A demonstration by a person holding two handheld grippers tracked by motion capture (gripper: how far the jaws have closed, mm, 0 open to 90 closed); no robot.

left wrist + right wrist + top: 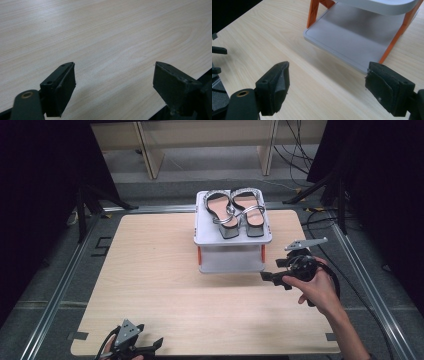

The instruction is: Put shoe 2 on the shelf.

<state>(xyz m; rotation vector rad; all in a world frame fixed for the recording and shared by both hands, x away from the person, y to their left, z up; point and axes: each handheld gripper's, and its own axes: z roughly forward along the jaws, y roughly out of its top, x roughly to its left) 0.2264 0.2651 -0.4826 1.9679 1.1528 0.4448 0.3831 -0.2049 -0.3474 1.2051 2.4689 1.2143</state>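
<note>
A pair of silver strappy sandals (235, 211) lies side by side on the top tier of a small white two-tier rack (232, 240) with orange legs, at the back middle of the table. My right gripper (274, 270) hovers just right of the rack's lower shelf, held by a hand, jaws open and empty. In the right gripper view the lower shelf (354, 40) and an orange leg (314, 12) lie ahead of the open gripper (327, 87). My left gripper (152, 347) rests at the table's front left edge, open and empty, and the open left gripper (113, 85) faces bare wood.
The light wooden table (165, 285) has wide bare room left of and in front of the rack. Metal rails (60, 290) frame the table. Cables (300, 150) and wooden furniture legs (150, 150) stand on the floor behind.
</note>
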